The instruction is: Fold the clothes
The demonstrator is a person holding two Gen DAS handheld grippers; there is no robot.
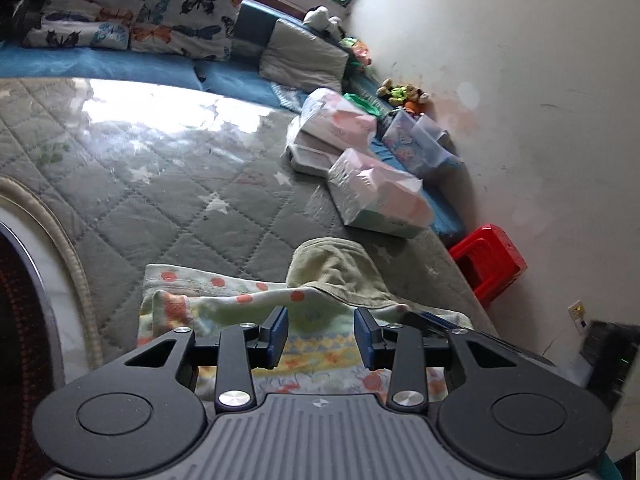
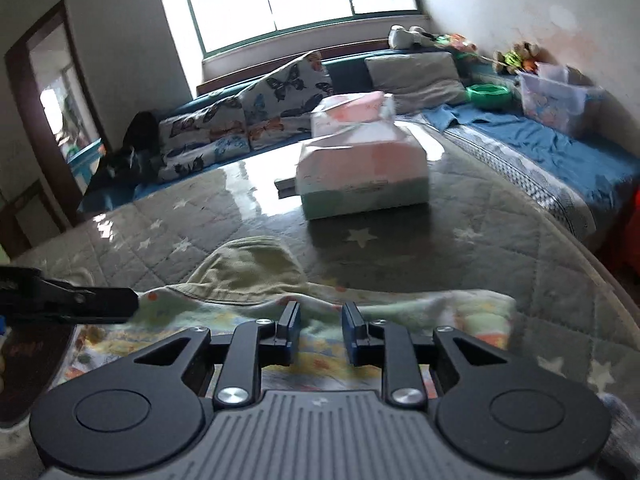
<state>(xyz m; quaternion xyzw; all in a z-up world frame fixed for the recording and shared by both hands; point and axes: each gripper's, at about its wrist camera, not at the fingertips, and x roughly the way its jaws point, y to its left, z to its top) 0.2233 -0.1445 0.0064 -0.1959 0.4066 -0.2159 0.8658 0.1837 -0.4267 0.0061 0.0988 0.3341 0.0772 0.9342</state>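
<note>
Patterned garment point(image 1: 320, 344) lies bunched at the near edge of the quilted bed point(image 1: 168, 184), partly folded. Left tool point(image 1: 320, 334) and right tool point(image 2: 320, 334) hover over it, jaws apart, gripping nothing. A loose layer could slip and spoil the fold.

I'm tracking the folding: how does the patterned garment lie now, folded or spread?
Partly folded: the patterned garment lies doubled in layers on the quilt, edges uneven.
</note>
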